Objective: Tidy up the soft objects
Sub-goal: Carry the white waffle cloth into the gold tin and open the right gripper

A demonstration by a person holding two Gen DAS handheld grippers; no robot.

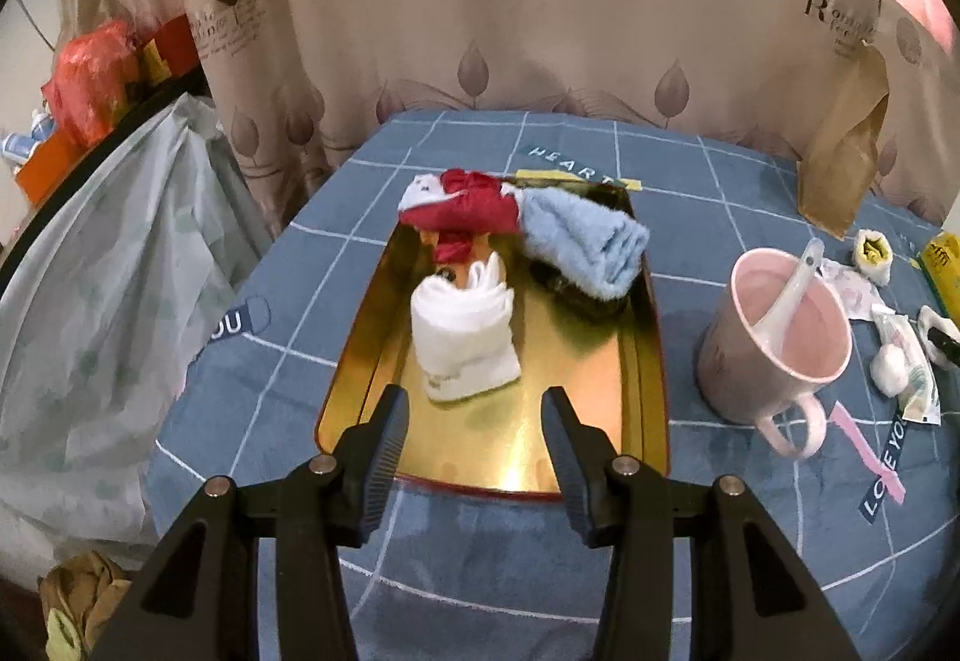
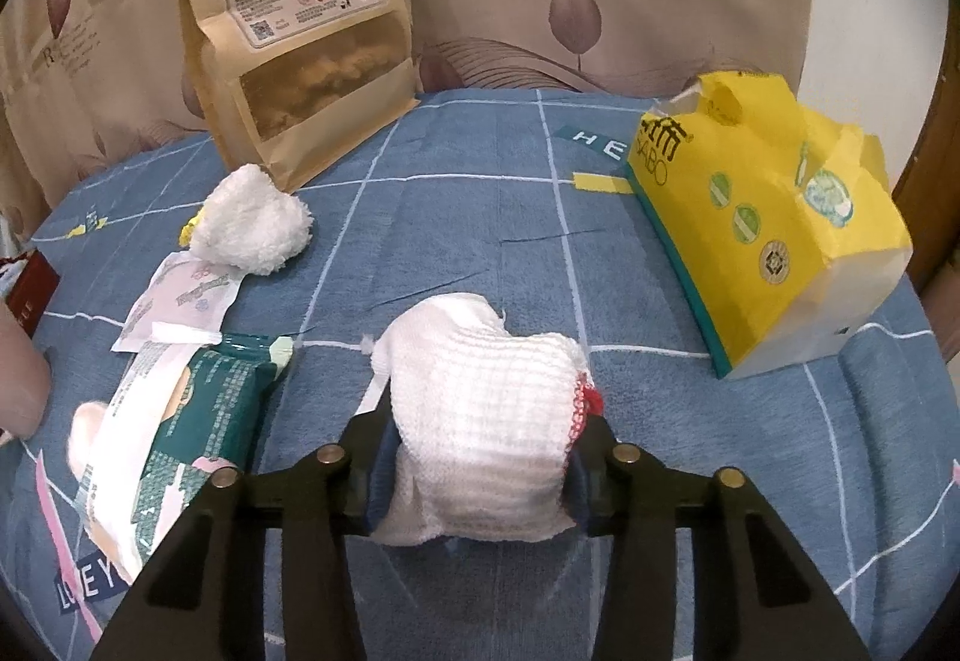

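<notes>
Over the gold tray (image 1: 642, 355), my left fingers (image 1: 477, 415) are hovering spread and empty above the rolled white cloth (image 1: 462, 337); only my right view is showing my right fingers (image 2: 480, 439) pinching a white gauze cloth (image 2: 480, 391).

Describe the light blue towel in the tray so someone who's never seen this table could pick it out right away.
On the blue checked tablecloth lies a shiny gold tray, left of a pink mug. At the tray's far right corner the light blue towel lies folded and fluffy. It is the only blue cloth there: beside it is a red cloth, nearer the camera a white rolled towel.
</notes>
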